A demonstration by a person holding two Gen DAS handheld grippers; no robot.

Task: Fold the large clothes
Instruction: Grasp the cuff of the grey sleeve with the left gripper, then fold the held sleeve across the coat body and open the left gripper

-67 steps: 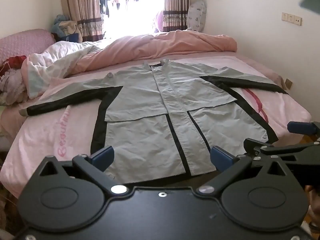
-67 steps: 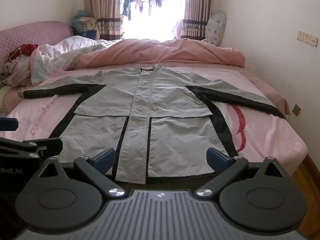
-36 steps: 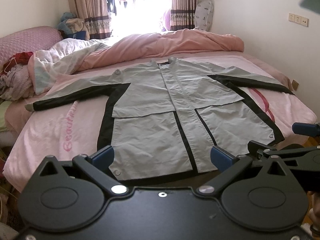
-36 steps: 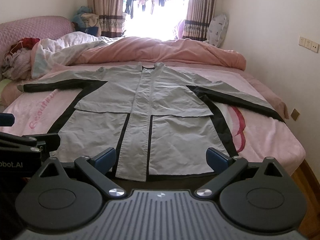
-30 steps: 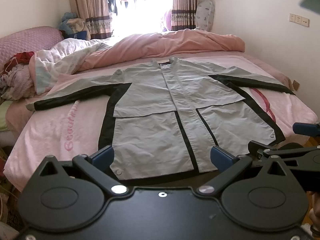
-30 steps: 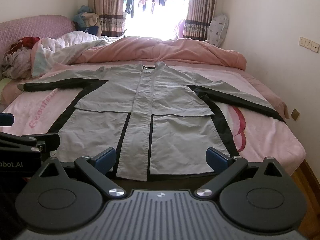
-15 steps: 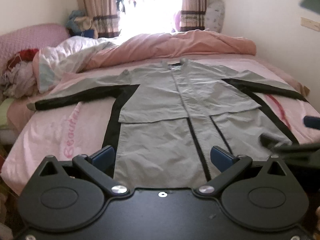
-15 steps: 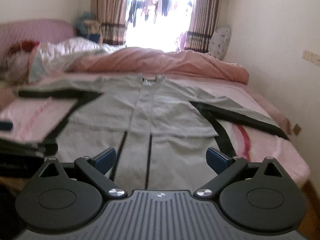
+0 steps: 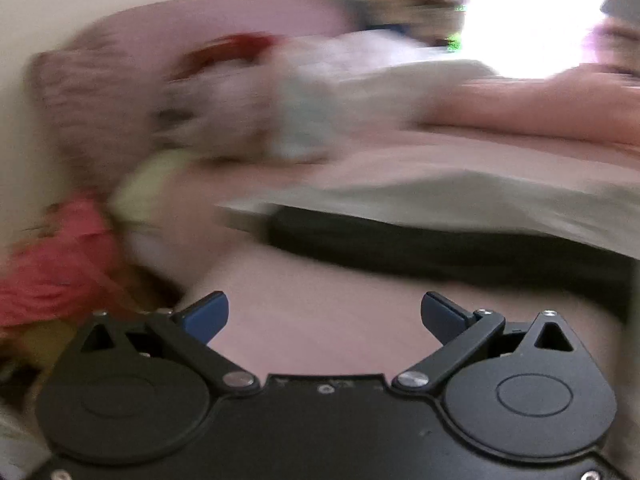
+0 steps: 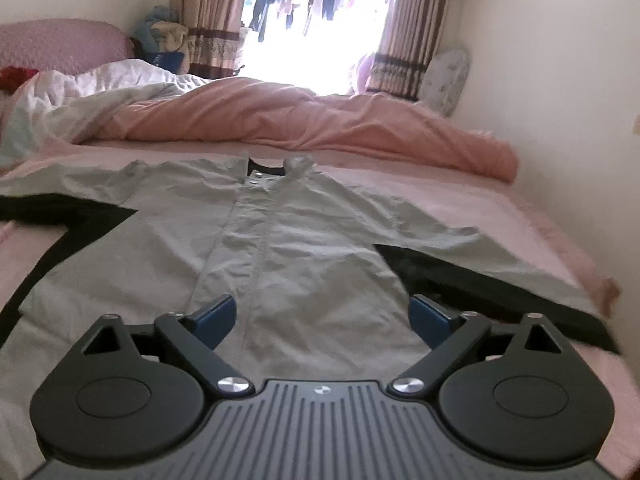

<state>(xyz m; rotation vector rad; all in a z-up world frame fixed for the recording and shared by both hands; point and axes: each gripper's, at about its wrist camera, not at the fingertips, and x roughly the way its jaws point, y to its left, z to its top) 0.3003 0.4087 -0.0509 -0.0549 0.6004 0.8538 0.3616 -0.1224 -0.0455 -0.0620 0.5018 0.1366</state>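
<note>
Pink bed: grey/blk coat flat

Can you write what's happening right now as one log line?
left gripper: open, by coat sleeve | right gripper: open, over coat | nothing grasped

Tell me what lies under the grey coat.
The grey coat lies flat on the pink bedsheet, which shows all around it. The sheet directly beneath is covered, so anything under the coat cannot be seen.
</note>
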